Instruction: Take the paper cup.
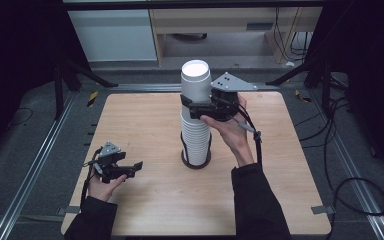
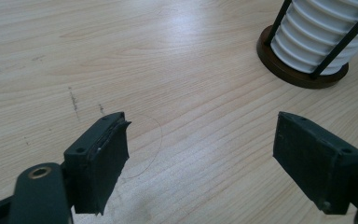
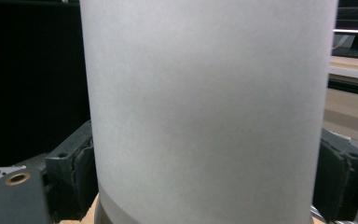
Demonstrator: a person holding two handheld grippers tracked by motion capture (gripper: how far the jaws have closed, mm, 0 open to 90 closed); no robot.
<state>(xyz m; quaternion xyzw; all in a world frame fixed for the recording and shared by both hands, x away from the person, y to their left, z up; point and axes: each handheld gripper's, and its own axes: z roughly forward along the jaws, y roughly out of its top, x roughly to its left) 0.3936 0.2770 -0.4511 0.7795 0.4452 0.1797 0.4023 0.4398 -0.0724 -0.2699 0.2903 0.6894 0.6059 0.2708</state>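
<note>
On the pale wooden worktop (image 1: 155, 200) stands a tall stack of white ribbed paper cups (image 1: 194, 142), nested inside a holder of thin black upright rods on a round dark-brown base (image 1: 196, 161). The stack stands near the middle of the worktop, a little toward the far side.

The right tongs (image 1: 192, 106) reach in from the right at the top of that stack. Their black jaws sit on either side of the topmost white paper cup (image 1: 195, 82), which stands higher than the rest, its open mouth facing up. In the right gripper view the smooth white wall of that cup (image 3: 205, 107) runs between the two pads, which press against it left and right, so these tongs are clamped on the top cup. The person's right hand (image 1: 230, 131) holds the tool from below, with the grey three-cornered plate on top.

The left tongs (image 1: 139, 166) hover low over the near left part of the worktop, well apart from the stack. Their jaws stand apart with nothing between them, and bare wood grain (image 2: 191, 140) shows in the gap. The holder's base (image 2: 289, 70) sits off to the upper right in that view.
</note>
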